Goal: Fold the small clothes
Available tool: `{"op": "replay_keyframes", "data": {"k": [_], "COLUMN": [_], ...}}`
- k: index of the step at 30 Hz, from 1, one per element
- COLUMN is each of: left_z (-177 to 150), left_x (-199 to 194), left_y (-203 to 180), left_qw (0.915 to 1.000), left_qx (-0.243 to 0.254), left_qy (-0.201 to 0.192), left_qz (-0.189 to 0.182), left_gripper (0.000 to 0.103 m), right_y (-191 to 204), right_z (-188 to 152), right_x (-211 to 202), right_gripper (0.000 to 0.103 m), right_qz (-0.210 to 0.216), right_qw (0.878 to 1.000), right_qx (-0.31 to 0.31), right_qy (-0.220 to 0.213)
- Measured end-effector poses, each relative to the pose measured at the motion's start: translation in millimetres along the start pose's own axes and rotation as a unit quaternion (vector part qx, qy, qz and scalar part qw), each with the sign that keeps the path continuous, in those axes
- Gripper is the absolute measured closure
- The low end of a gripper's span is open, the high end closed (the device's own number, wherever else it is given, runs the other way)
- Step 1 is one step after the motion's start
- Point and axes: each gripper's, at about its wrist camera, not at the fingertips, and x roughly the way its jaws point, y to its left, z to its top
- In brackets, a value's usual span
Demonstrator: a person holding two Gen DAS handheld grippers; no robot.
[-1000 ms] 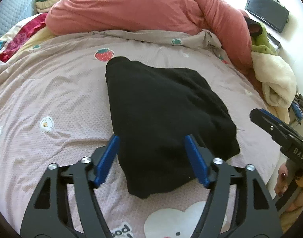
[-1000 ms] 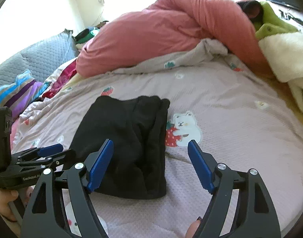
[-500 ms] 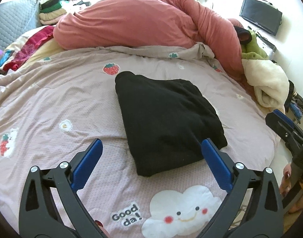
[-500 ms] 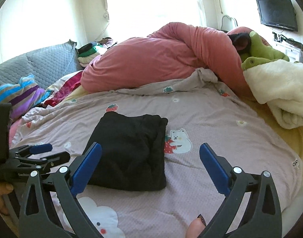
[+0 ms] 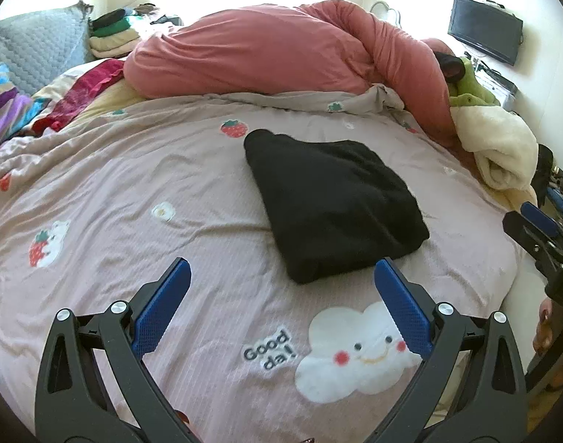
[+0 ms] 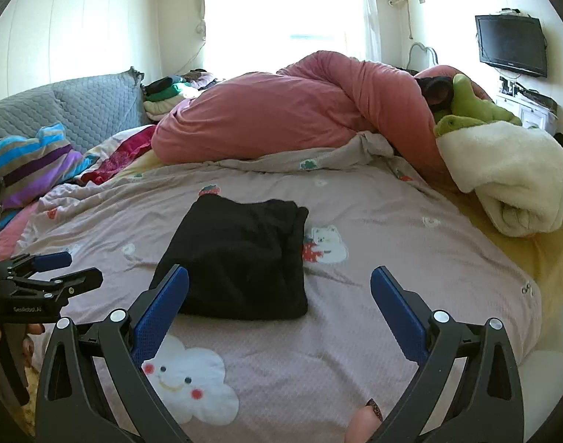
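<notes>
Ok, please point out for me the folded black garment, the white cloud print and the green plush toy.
folded black garment (image 5: pixel 333 206), left wrist view, middle of its top surface
white cloud print (image 5: pixel 355 365), left wrist view, on the smiling face
green plush toy (image 6: pixel 469 105), right wrist view, on its green body

**Black clothes, folded on the bed**

The black garment (image 5: pixel 333 206) is folded into a thick, soft bundle with rounded corners. It lies flat near the middle of the bed (image 5: pixel 134 192), on the pink cover. One far corner sits just beside a strawberry picture. Its right edge touches a little white bear picture. Nothing holds it.
</notes>
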Motion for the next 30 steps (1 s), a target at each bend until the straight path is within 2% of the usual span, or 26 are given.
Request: {"op": "replay_keyframes", "data": {"k": [14, 30], "left_z": [-49, -70], "left_x": [8, 27], "left_y": [9, 4], "left_qw": [0.9993, 0.9988], "left_qx": [-0.02, -0.022], "left_qy": [0.024, 0.033], "left_qz": [0.022, 0.028], "left_gripper": [0.01, 0.01], "right_y": [11, 22], "right_z": [-42, -77], "right_x": [10, 36], "right_gripper": [0.005, 0.005], "right_qz": [0.0, 0.0], "right_qw": [0.999, 0.997], "right_qx": [-0.009, -0.025], "right_qy": [0.04, 0.068]}}
